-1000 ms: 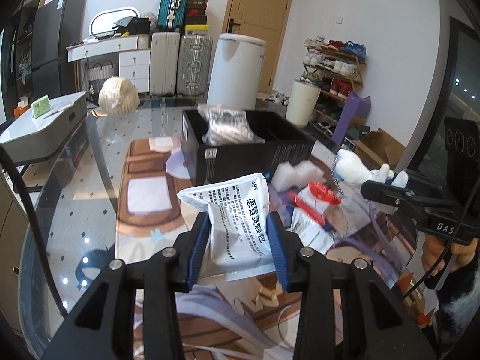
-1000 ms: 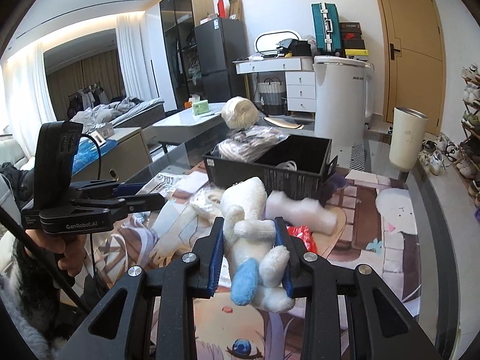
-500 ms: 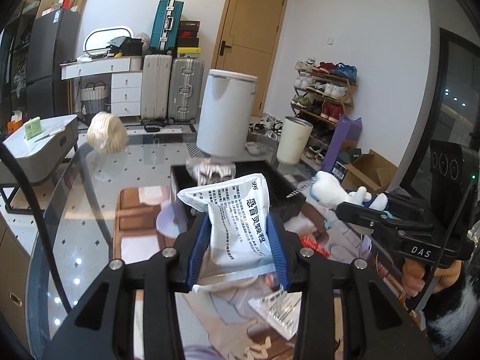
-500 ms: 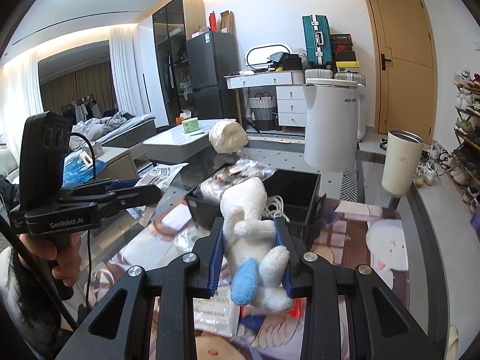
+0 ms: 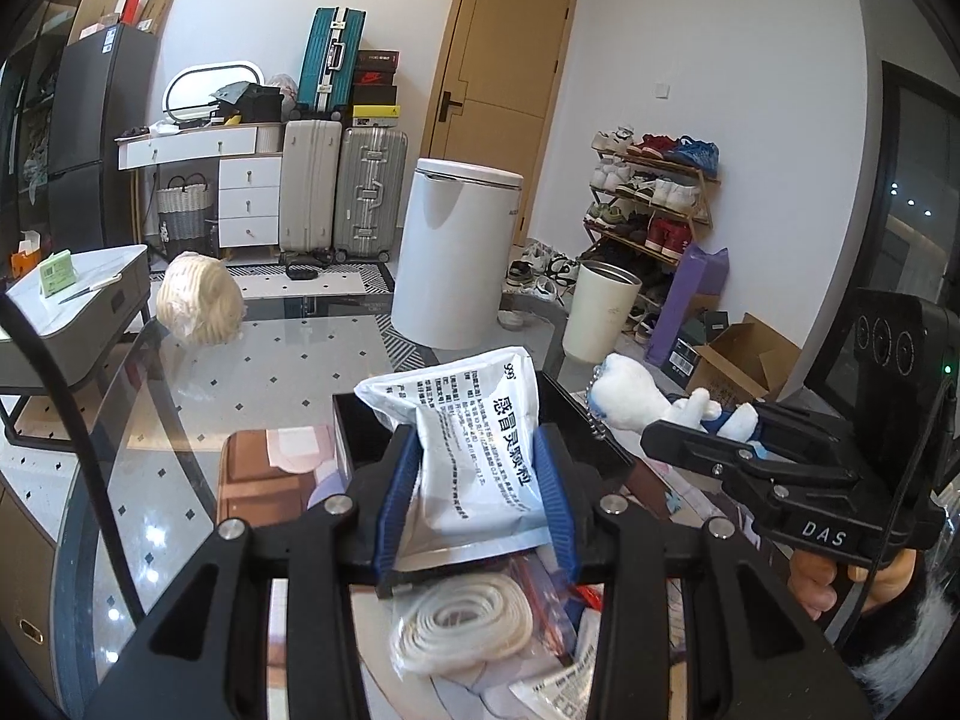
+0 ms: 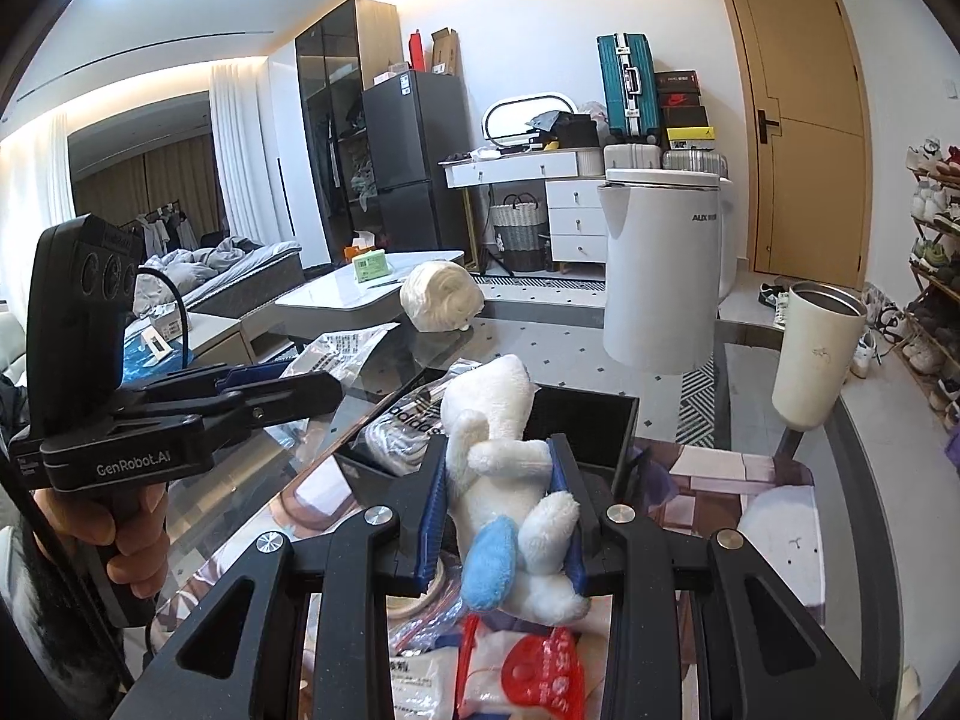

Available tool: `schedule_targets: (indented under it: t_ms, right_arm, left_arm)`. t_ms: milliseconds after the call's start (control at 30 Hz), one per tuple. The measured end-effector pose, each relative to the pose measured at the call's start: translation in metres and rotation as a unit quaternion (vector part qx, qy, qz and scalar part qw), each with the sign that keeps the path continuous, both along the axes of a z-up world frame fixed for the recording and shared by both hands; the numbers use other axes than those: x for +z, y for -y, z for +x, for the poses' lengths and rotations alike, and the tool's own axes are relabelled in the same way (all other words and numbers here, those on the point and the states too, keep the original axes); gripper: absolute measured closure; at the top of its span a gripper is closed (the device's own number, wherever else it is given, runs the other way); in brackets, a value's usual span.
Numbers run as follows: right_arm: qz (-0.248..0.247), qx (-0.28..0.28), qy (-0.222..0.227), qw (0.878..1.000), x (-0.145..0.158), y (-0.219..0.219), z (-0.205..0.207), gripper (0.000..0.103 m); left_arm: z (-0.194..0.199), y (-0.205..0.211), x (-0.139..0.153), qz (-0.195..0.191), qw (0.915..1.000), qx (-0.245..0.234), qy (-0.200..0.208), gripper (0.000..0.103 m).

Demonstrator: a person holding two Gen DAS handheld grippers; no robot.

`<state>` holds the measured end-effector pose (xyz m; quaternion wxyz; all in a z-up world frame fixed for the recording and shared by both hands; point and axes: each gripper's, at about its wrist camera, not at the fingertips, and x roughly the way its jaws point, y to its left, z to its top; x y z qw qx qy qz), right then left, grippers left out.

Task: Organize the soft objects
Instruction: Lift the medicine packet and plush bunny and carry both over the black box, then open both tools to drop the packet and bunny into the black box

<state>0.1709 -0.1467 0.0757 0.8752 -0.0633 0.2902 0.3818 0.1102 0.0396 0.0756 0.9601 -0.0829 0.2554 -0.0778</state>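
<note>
Everything here turns on the black bin (image 6: 591,420), which stands on the glass table (image 5: 198,396) ahead of and below both grippers, so I place things by it. The left gripper (image 5: 477,480) is clamped on a white printed pouch (image 5: 474,450), which stands upright between the blue pads with its long axis pointing up and slightly away; in the left wrist view the pouch hides most of the bin's middle, and the bin's near rim shows just to either side of it, so the pouch appears to hang about over the bin's near edge, though I cannot tell how high above it. The right gripper (image 6: 501,507) is clamped on a white plush toy (image 6: 504,468) with a blue part, also upright, head toward the bin; in the right wrist view the head overlaps the bin's near wall, with the open bin just beyond. Inside the bin, toward its left side, lies a clear bagged item (image 6: 399,429), leaving the right side free. Both loads seem about equally near the bin, the pouch toward its left part and the toy toward its right. Loose packets (image 6: 522,678) lie on the table under the grippers, on the near side of the bin. My judgement is that each load needs carrying a little farther forward over the rim before release.
</note>
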Motion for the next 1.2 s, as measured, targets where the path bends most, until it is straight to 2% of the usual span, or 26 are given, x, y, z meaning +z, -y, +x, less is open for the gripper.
schedule_targets:
  t_ms: [300, 800, 900, 1033, 1100, 1167, 1200]
  right_arm:
    - [-0.017, -0.002, -0.008, 1.000, -0.011, -0.014, 0.027, 0.072]
    - [-0.062, -0.002, -0.038, 0.997, -0.049, -0.046, 0.066, 0.072]
    - [-0.066, -0.002, -0.043, 0.997, -0.056, -0.049, 0.070, 0.072]
    - [-0.071, -0.004, -0.044, 0.997, -0.059, -0.051, 0.072, 0.071]
    - [-0.073, -0.007, -0.039, 0.997, -0.058, -0.051, 0.072, 0.061]
    - [-0.072, -0.016, -0.031, 0.997, -0.056, -0.048, 0.071, 0.055]
    - [-0.069, -0.018, -0.032, 0.997, -0.055, -0.045, 0.071, 0.052]
  left_arm:
    - [0.032, -0.004, -0.011, 0.006, 0.9999, 0.005, -0.014, 0.065]
    - [0.071, 0.005, -0.047, 0.012, 0.9971, -0.003, -0.075, 0.065]
    - [0.073, 0.009, -0.052, 0.023, 0.9965, -0.002, -0.081, 0.064]
    - [0.075, 0.012, -0.052, 0.031, 0.9958, -0.005, -0.085, 0.059]
    - [0.074, 0.013, -0.051, 0.032, 0.9956, -0.009, -0.087, 0.056]
    - [0.072, 0.012, -0.049, 0.024, 0.9957, -0.013, -0.088, 0.048]
    - [0.070, 0.011, -0.049, 0.020, 0.9959, -0.015, -0.087, 0.040]
